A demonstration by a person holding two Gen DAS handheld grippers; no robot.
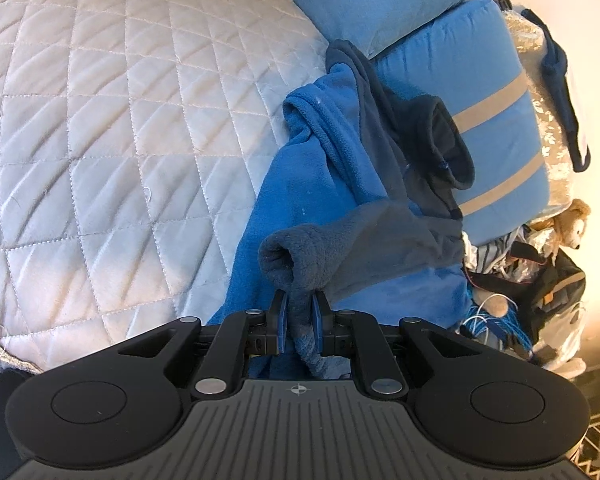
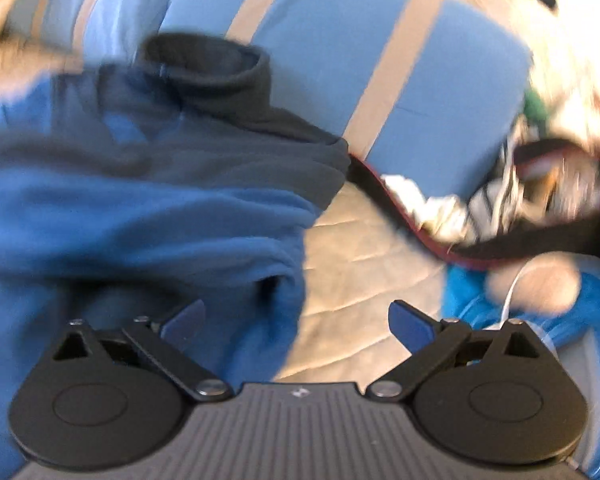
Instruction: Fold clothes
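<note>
The left gripper (image 1: 300, 312) is clamped tight on a fold of the fleece top (image 1: 340, 168), a grey-blue bunch of cloth pinched between its two blue pads and hanging through below them. The top is bright blue with darker grey-blue panels and a dark collar (image 1: 452, 144). It lies on the quilted bedcover (image 1: 120, 120), stretching from the gripper up toward the blue striped pillows (image 1: 480, 92), and the collar rests right against the nearer pillow. To the right of the pillows, at the bed's edge, there is a jumble of bags and cables with a teddy bear (image 1: 576, 220) on top.

Over to the right wrist view, and it is badly blurred. The right gripper (image 2: 296, 324) has its fingers spread wide apart, nothing pressed between them. The fleece top (image 2: 140, 208) fills the left side of this view, and its edge falls in the gap between the fingers, lying under the left finger (image 2: 184, 320). The right finger sits above bare quilted bedcover (image 2: 364, 264). The collar (image 2: 220, 68) shows here too, lying toward a blue striped pillow (image 2: 440, 100) behind the top. Whether the left finger touches the cloth, I cannot tell through the blur.
</note>
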